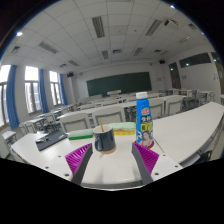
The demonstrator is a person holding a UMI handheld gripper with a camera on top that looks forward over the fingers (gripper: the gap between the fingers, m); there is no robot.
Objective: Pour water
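White tabletop [185,130] fills the lower half of the frame. We count two things on it just ahead of our gripper [112,158]: one dark cup [105,141] at centre, between the spread finger lines and beyond the tips, and one tall blue carton [144,121] right of centre, upright. Our two magenta pads [78,155] stand wide apart, holding nothing.

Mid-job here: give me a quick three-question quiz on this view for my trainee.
1. True or false: the blue and white carton stands upright on the white table.
2. What stands between the hand-held gripper fingers: A) dark cup B) the carton C) a bowl?
3. Fill in: the fingers are ____ (open/shut), with gaps beside the cup.

Key: 1 true; 2 A; 3 open.
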